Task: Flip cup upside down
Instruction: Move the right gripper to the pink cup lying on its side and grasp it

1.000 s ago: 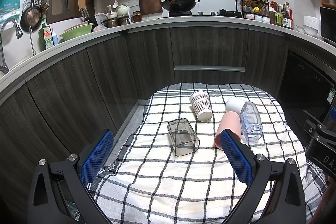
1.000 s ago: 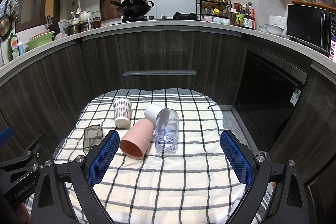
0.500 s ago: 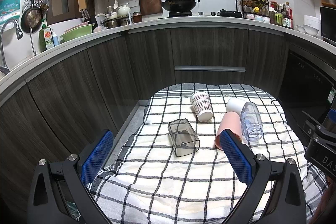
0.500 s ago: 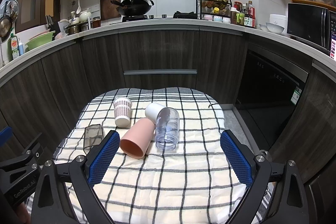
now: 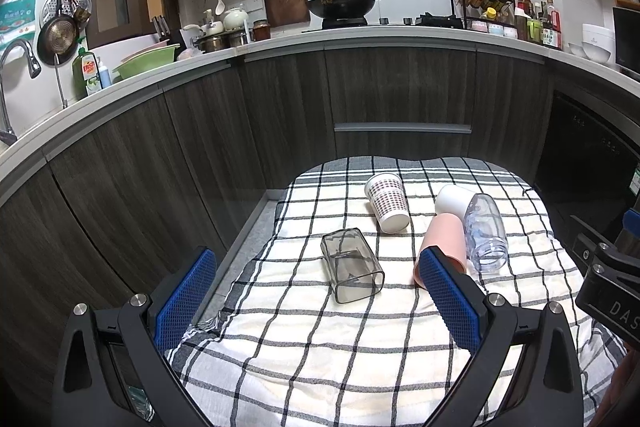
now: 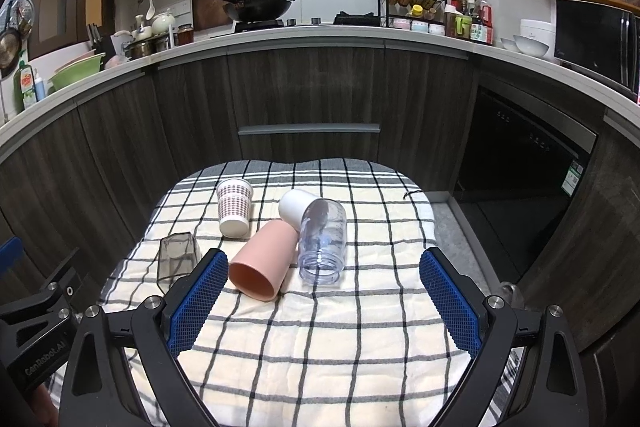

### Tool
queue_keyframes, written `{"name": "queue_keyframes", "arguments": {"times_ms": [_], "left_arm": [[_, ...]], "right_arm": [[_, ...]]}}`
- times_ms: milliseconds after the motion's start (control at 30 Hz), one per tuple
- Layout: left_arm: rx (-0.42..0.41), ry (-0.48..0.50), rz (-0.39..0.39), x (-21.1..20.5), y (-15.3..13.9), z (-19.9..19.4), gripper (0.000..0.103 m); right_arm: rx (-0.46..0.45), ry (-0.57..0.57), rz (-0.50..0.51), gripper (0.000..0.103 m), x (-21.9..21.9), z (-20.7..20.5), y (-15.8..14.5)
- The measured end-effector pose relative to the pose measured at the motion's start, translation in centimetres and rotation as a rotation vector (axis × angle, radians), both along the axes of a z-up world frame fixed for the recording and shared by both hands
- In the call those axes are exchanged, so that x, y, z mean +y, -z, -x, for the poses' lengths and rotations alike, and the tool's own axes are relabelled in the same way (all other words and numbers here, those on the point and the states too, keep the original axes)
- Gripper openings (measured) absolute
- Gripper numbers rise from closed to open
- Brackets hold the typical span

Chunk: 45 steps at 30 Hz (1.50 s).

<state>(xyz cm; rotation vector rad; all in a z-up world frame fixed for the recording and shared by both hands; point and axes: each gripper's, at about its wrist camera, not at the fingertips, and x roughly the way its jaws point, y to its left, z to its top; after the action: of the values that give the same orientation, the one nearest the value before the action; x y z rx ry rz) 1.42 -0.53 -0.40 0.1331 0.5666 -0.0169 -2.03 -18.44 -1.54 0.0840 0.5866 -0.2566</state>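
Several cups lie on their sides on a checked cloth [image 5: 320, 339] [image 6: 320, 339]. A smoky square tumbler [image 5: 352, 265] [image 6: 178, 259] lies nearest the left. A dotted paper cup [image 5: 388, 203] [image 6: 234, 207] lies behind it. A pink cup [image 5: 446, 239] [image 6: 262, 265], a white cup [image 5: 452, 199] [image 6: 294, 205] and a clear plastic cup [image 5: 486, 233] [image 6: 322, 243] lie touching in a cluster. My left gripper [image 5: 316, 301] is open and empty, short of the tumbler. My right gripper [image 6: 320, 301] is open and empty, short of the pink and clear cups.
Dark cabinet fronts [image 5: 400, 99] curve closely around the cloth-covered table. A dishwasher door [image 6: 528, 147] stands to the right. The countertop above holds a wok [image 5: 340, 1], a spice rack [image 6: 412, 1] and a green bowl [image 5: 146, 65].
Both views have shifted very slightly; the cups appear a touch lower and nearer. Nothing on the cloth has moved and both grippers stay open.
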Motion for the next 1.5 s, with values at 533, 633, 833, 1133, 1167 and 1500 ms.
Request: {"name": "queue_keyframes", "arguments": {"times_ms": [533,633,833,1133,1167,1500], "left_arm": [[0.079,-0.043,-0.037,1.8,0.5,-7.8,0.103],[0.114,-0.038,-0.042,1.9,1.0,-9.9,0.103],[0.153,-0.03,-0.02,2.2,2.3,-13.6,0.103],[0.184,-0.009,0.006,2.8,3.4,-16.9,0.103],[0.189,-0.008,0.013,2.9,3.6,-17.2,0.103],[0.226,-0.032,0.051,4.6,5.2,-18.2,0.103]], "right_arm": [[0.248,-0.093,-0.255,0.096,-0.3,-11.7,3.5],[0.349,-0.1,-0.349,0.094,-0.7,-14.6,5.3],[0.567,-0.08,-0.487,0.088,-1.0,-19.8,9.2],[0.757,0.008,-0.567,0.087,-1.1,-23.2,13.4],[0.77,0.016,-0.566,0.087,-1.1,-23.4,13.5],[0.856,0.038,-0.546,0.081,-0.1,-25.0,16.6]]}}
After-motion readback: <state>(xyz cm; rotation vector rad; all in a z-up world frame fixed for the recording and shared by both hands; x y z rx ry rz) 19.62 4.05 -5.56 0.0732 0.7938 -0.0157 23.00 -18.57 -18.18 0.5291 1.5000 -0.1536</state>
